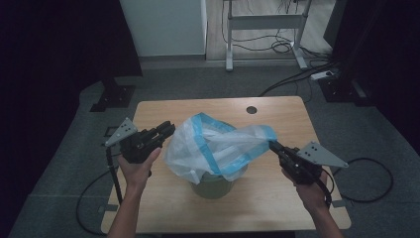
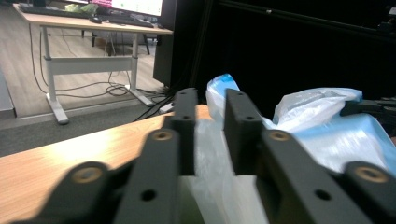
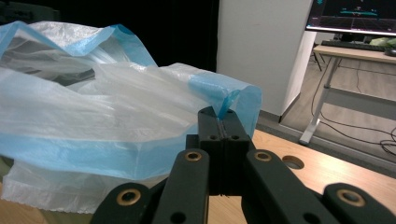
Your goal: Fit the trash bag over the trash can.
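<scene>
A translucent white bag (image 1: 213,146) with a blue rim drapes loosely over a small grey-green bin (image 1: 213,187) at the table's middle. My right gripper (image 1: 272,145) is shut on the bag's blue rim at its right corner, and the rim is stretched toward it. In the right gripper view the blue film sticks up from the closed jaws of that gripper (image 3: 219,116), with the bag (image 3: 93,112) spread out to the left. My left gripper (image 1: 168,130) is open at the bag's left edge. In the left gripper view its jaws (image 2: 211,100) stand apart, with the bag (image 2: 327,130) showing beyond the gap.
The wooden table (image 1: 277,208) has a round cable hole (image 1: 251,109) at its far side. A white-legged desk (image 1: 262,22) stands behind, with cables on the floor. Dark curtains hang at both sides. Gripper cables trail off the table's left and right edges.
</scene>
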The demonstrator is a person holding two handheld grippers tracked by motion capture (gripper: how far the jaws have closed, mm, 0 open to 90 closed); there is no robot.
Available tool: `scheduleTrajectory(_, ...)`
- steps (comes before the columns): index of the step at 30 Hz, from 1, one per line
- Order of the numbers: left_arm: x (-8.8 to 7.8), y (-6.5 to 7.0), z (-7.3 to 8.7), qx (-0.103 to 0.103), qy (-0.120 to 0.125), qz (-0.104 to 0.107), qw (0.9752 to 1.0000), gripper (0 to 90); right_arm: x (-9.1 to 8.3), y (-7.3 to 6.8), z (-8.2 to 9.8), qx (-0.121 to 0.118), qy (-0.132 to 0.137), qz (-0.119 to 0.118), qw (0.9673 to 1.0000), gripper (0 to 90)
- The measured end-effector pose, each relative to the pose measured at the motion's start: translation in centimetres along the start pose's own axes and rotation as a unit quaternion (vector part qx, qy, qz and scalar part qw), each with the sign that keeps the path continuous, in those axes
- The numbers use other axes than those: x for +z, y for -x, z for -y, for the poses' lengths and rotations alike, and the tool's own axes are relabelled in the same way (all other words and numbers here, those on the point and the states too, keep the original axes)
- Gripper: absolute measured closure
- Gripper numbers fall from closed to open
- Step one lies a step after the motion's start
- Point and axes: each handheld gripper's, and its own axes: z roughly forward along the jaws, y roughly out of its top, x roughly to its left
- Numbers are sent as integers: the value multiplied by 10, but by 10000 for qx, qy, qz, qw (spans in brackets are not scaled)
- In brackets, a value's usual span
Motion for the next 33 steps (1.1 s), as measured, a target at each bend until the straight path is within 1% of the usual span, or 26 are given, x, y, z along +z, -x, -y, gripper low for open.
scheduleTrajectory(1, 1, -1, -2, -62, -41, 0, 10000, 648, 0, -1, 0, -8, 5, -8, 10000, 888)
scheduleTrajectory(2, 1, -1, -2, -62, -41, 0, 10000, 618, 0, -1, 0, -8, 5, -8, 10000, 888)
scheduleTrajectory(3, 3, -3, -4, -108, -106, 61, 9999, 579, 1, -2, 0, -16, 12, -25, 10000, 887)
scheduleTrajectory(5, 4, -5, -5, -168, -230, 181, 9994, 539, 1, -2, 0, -26, 4, -28, 10000, 887)
scheduleTrajectory(6, 4, -5, -5, -168, -230, 181, 9994, 518, 1, -2, 0, -26, 4, -28, 10000, 887)
scheduleTrajectory(7, 4, -4, -4, -161, -274, 205, 9993, 513, 1, -3, 1, -53, -12, -31, 10000, 887)
scheduleTrajectory(14, -1, 0, -8, -147, -237, 270, 9992, 494, 2, -5, 3, -94, -61, -34, 9999, 887)
scheduleTrajectory(18, -1, 7, -13, -29, -378, 393, 9985, 475, 4, -7, 5, -90, -80, -39, 9999, 887)
scheduleTrajectory(20, 0, 9, -14, -15, -417, 423, 9982, 457, 5, -7, 6, -81, -87, -37, 9999, 887)
scheduleTrajectory(21, 2, 11, -14, 7, -476, 450, 9979, 457, 5, -7, 6, -95, -93, -43, 9999, 887)
scheduleTrajectory(23, 6, 16, -15, 63, -668, 493, 9965, 433, 6, -9, 7, -104, -111, -51, 9999, 887)
scheduleTrajectory(26, 14, 16, -12, 56, -1012, 413, 9940, 414, 6, -10, 7, -94, -89, -60, 9999, 887)
scheduleTrajectory(28, 19, 14, -9, 56, -1125, 370, 9930, 445, 6, -10, 7, -87, -74, -71, 9999, 887)
scheduleTrajectory(31, 22, 13, -6, 64, -1157, 315, 9928, 595, 5, -11, 7, -100, -44, -109, 9999, 887)
scheduleTrajectory(32, 23, 12, -5, 73, -1151, 286, 9929, 595, 5, -11, 7, -100, -44, -109, 9999, 887)
scheduleTrajectory(33, 24, 11, -3, 73, -1180, 352, 9924, 732, 5, -12, 8, -118, -39, -129, 9998, 887)
